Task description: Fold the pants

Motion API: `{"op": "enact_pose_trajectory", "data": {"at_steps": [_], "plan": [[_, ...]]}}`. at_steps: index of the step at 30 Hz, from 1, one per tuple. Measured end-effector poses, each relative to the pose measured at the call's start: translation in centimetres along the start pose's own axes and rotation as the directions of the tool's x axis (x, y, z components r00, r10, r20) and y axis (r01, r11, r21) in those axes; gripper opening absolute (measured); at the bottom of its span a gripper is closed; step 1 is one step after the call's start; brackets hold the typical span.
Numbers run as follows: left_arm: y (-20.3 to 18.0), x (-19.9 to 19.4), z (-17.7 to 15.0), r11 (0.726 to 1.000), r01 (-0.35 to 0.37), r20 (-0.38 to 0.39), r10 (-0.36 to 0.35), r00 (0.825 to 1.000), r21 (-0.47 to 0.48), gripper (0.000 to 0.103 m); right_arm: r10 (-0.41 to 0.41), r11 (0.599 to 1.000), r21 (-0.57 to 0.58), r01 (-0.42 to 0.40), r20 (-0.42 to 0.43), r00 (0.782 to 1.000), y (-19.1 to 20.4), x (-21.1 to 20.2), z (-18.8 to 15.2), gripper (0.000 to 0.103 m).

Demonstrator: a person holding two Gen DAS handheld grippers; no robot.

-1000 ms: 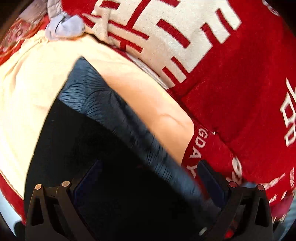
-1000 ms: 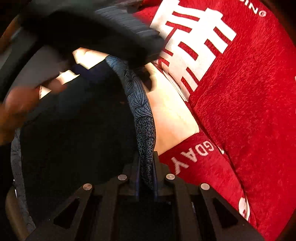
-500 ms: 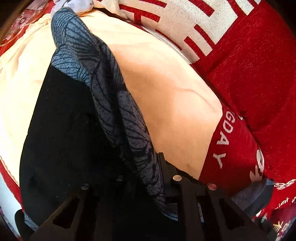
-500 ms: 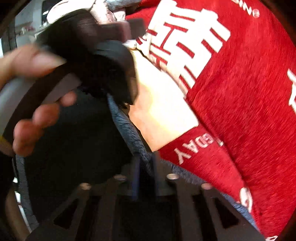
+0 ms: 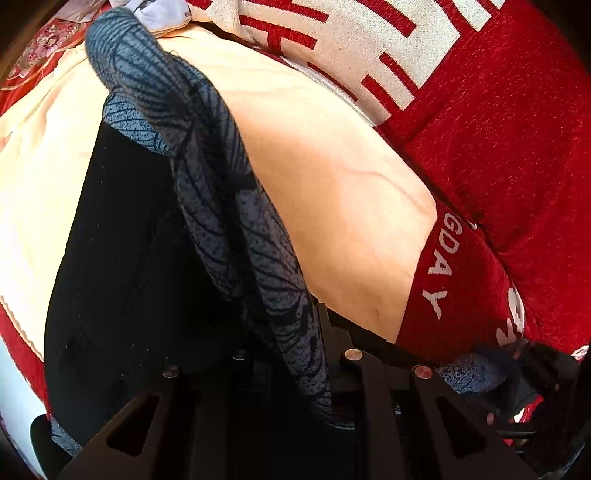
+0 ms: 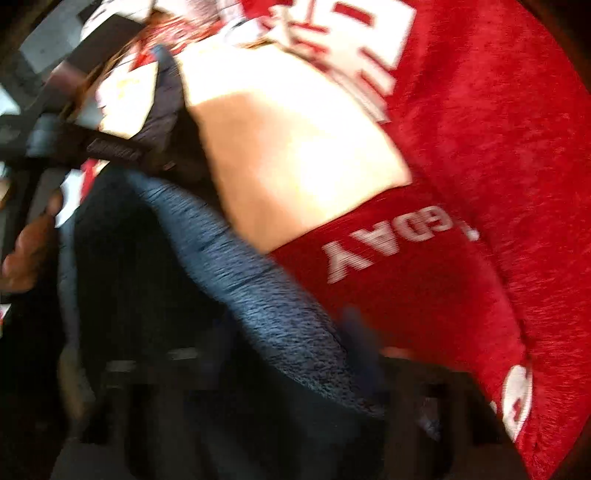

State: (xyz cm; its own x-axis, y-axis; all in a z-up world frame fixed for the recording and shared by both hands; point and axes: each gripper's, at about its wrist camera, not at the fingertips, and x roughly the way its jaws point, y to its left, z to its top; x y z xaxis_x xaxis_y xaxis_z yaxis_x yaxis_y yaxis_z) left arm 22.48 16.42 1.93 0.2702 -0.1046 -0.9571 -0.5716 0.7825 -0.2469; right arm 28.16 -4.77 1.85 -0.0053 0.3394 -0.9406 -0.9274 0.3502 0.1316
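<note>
The pants [image 5: 125, 258] are black with a grey-blue leaf-patterned band [image 5: 221, 192] and lie on a cream sheet [image 5: 332, 192]. My left gripper [image 5: 291, 332] is shut on that band, which rises in a ridge from the jaws towards the upper left. In the blurred right wrist view the same band [image 6: 258, 295] runs down between the jaws of my right gripper [image 6: 291, 343], which stand apart around it. The right gripper [image 5: 524, 373] also shows at the lower right of the left wrist view, at the band's other end.
A red plush blanket [image 5: 498, 147] with white lettering covers the right side and back. A person's hand [image 6: 29, 251] holds the left gripper's body [image 6: 92, 147] at the left of the right wrist view. A pale cloth [image 5: 162, 14] lies at the top.
The left gripper came down and shut on the patterned band. The right gripper's jaws have parted and it has slid along the band, away from the left gripper.
</note>
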Motion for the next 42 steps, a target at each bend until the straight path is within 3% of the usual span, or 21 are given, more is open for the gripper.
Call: {"op": "enact_pose_trajectory", "data": {"at_steps": [2, 4, 11, 16, 19, 22, 28, 32, 35, 37, 39, 40, 41, 42], "plan": [[0.2, -0.8, -0.4, 1.0, 0.018, 0.004, -0.018, 1.0, 0.004, 0.019, -0.039, 0.999, -0.028, 0.039, -0.001, 0.999, 1.1, -0.3, -0.7, 0.022], [0.3, -1.8, -1.0, 0.999, 0.035, 0.017, -0.036, 0.999, 0.018, 0.019, -0.094, 0.995, -0.045, 0.094, 0.017, 0.995, 2.5, -0.9, -1.4, 0.018], [1.8, -7.5, -3.9, 0.99, 0.135, 0.078, -0.138, 0.987, 0.045, 0.019, -0.258, 0.965, 0.001, 0.263, 0.196, 0.946, 8.8, -6.9, -3.9, 0.016], [3.7, -10.3, -7.9, 0.984, 0.153, 0.106, -0.162, 0.981, 0.093, 0.019, -0.34, 0.936, -0.002, 0.351, 0.246, 0.908, 15.4, -9.1, -6.6, 0.016], [6.0, -10.5, -11.0, 0.984, 0.153, 0.094, -0.162, 0.982, 0.094, 0.019, -0.382, 0.92, 0.01, 0.392, 0.247, 0.89, 19.1, -8.1, -8.4, 0.016], [7.6, -9.7, -13.7, 0.987, 0.134, 0.104, -0.143, 0.984, 0.093, 0.019, -0.378, 0.926, 0.065, 0.373, 0.226, 0.898, 21.3, -6.2, -10.3, 0.016], [11.3, -6.0, -17.3, 0.982, 0.169, 0.07, -0.174, 0.982, 0.079, 0.019, -0.438, 0.899, 0.092, 0.429, 0.164, 0.884, 24.9, -2.4, -12.6, 0.016], [14.1, -4.4, -18.8, 0.962, 0.268, 0.053, -0.27, 0.961, 0.043, 0.022, -0.518, 0.855, 0.062, 0.514, 0.139, 0.844, 27.1, -0.2, -13.7, 0.016], [14.9, -4.2, -19.3, 0.955, 0.292, 0.061, -0.295, 0.953, 0.054, 0.023, -0.581, 0.813, 0.055, 0.58, 0.146, 0.8, 28.1, 0.4, -14.2, 0.017], [15.1, -4.4, -19.4, 0.954, 0.296, 0.054, -0.299, 0.953, 0.051, 0.025, -0.606, 0.795, 0.063, 0.604, 0.144, 0.782, 28.5, 0.5, -14.2, 0.021], [15.3, -4.7, -19.8, 0.964, 0.262, 0.038, -0.264, 0.964, 0.042, 0.045, -0.622, 0.782, 0.053, 0.621, 0.125, 0.773, 29.0, 0.5, -14.2, 0.03], [15.7, -5.2, -20.1, 0.972, 0.229, 0.041, -0.231, 0.972, 0.045, 0.058, -0.609, 0.792, 0.048, 0.608, 0.12, 0.784, 29.4, 0.1, -14.3, 0.046], [16.0, -5.9, -20.6, 0.976, 0.213, 0.057, -0.216, 0.975, 0.054, 0.063, -0.598, 0.801, 0.049, 0.597, 0.126, 0.792, 29.8, -0.5, -14.4, 0.065], [16.2, -6.3, -20.9, 0.977, 0.205, 0.065, -0.209, 0.976, 0.062, 0.063, -0.587, 0.809, 0.051, 0.586, 0.135, 0.798, 30.2, -1.1, -14.6, 0.071]]}}
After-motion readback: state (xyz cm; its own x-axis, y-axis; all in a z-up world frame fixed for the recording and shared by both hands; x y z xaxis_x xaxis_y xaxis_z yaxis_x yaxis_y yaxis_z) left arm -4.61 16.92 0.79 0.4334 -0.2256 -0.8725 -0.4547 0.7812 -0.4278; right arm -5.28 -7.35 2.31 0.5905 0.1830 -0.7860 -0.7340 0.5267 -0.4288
